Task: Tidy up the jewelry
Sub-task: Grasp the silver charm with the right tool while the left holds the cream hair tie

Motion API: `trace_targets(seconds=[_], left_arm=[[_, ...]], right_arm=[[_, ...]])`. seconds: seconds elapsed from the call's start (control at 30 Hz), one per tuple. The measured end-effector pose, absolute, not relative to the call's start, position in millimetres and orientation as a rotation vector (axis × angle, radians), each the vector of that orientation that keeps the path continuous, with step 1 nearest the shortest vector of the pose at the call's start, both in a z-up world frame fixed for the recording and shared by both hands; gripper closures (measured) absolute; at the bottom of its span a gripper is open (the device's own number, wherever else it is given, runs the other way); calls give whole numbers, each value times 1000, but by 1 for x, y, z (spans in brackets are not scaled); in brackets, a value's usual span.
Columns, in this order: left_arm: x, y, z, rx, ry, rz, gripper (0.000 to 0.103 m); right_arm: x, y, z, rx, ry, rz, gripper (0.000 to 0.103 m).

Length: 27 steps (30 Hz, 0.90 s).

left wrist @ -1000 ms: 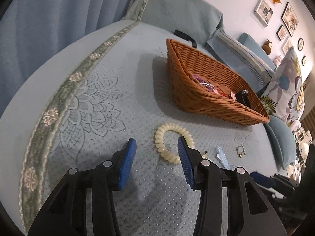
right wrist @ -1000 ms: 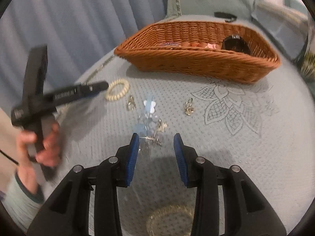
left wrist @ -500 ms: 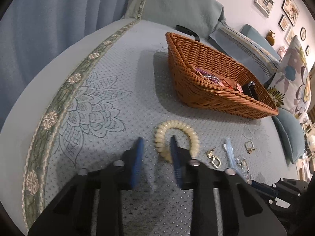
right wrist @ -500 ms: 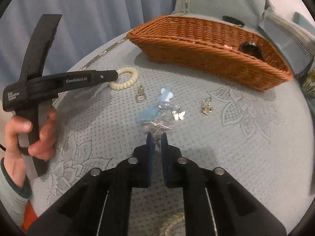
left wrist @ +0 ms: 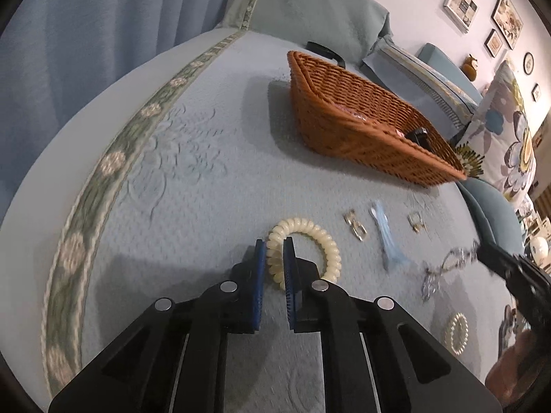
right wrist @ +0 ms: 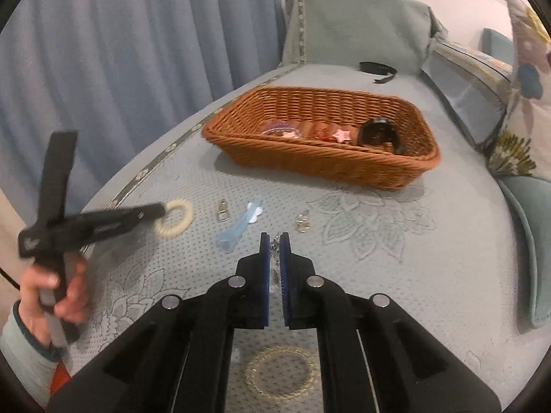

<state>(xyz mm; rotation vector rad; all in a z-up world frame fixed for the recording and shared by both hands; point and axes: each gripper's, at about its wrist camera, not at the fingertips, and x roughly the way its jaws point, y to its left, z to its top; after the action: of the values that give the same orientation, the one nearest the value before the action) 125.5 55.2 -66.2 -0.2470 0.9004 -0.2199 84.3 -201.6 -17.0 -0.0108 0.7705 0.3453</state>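
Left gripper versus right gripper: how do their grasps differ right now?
The left gripper is shut on the cream coil hair tie, a thick ring resting on the bedspread. The right gripper is shut on a thin silvery chain piece, lifted and dangling. Both grip with blue pads, and both are short of the wicker basket.

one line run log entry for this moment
left tool: shut on cream spiral hair tie | right tool: shut on silver chain jewelry, lifted | wicker basket: behind, holds items
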Motion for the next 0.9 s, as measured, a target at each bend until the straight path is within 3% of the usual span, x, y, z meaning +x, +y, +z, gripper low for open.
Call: trace_targets(seconds=[0.4, 0.47, 0.53, 0.57, 0.7, 0.77, 0.9], left_arm=[[105, 29, -70, -76, 879, -209, 94], [105, 27, -70, -62, 876, -204, 93], [104, 26, -70, -49, 873, -201, 92], [105, 26, -70, -45, 871, -202, 92], [104, 29, -68, -44, 864, -193, 86], [104, 32, -66, -38, 855, -166, 72], [105, 39, -66, -66, 862, -174, 69]], right_arm=[[100, -241, -54, 64, 972, 291, 96], [102, -253, -55, 129, 972, 293, 86], [102, -261, -52, 175, 955, 293, 51], [101, -264, -49, 190, 941, 295, 46], [96, -259, -37, 168, 877, 314, 46], [97, -250, -40, 130, 880, 306, 46], [96, -226, -55, 40, 899, 291, 46]])
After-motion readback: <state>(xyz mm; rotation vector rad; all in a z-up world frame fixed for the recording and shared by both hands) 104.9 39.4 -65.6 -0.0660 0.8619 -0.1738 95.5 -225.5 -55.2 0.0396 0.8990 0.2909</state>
